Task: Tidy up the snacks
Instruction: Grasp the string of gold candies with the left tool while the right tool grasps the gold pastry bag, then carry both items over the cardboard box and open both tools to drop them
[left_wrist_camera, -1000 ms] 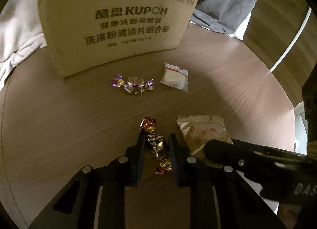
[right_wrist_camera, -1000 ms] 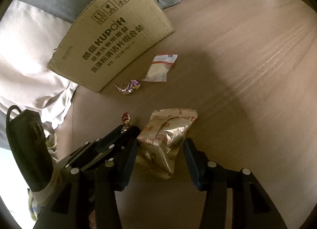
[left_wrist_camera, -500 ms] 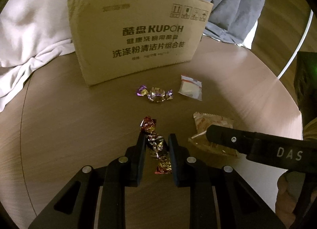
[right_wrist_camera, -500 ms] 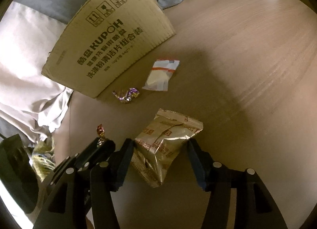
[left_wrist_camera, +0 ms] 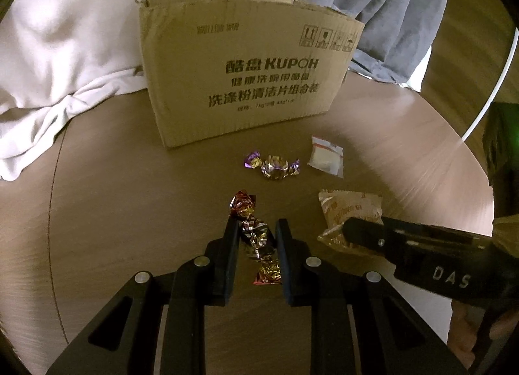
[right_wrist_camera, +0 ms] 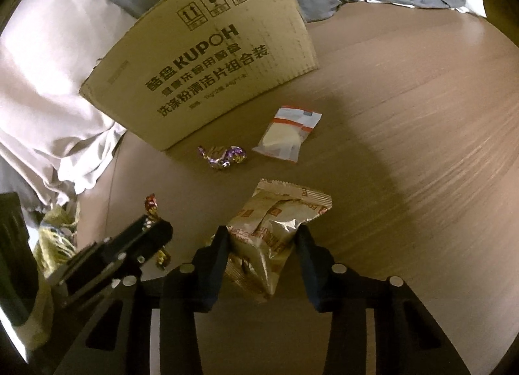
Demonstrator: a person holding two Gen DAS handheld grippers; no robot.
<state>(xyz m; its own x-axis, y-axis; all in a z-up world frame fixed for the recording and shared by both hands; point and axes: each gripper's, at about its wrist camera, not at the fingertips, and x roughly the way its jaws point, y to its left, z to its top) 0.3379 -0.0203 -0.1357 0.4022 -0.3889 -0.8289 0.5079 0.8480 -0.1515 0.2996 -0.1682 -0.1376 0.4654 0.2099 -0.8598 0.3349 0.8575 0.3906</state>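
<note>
Gripping snacks in both claws, ready for the cardboard box behind.
Red-gold candy pinched crosswise in the clamped left gripper; right gripper closing onto the biscuit packet, pads touching its sides above the table.

Your right gripper is closing its jaws around the gold biscuit packet; your left gripper pinches a foil candy beside it, before the cardboard box

Round wooden table bears cardboard box, purple candy, clear sachet
</note>
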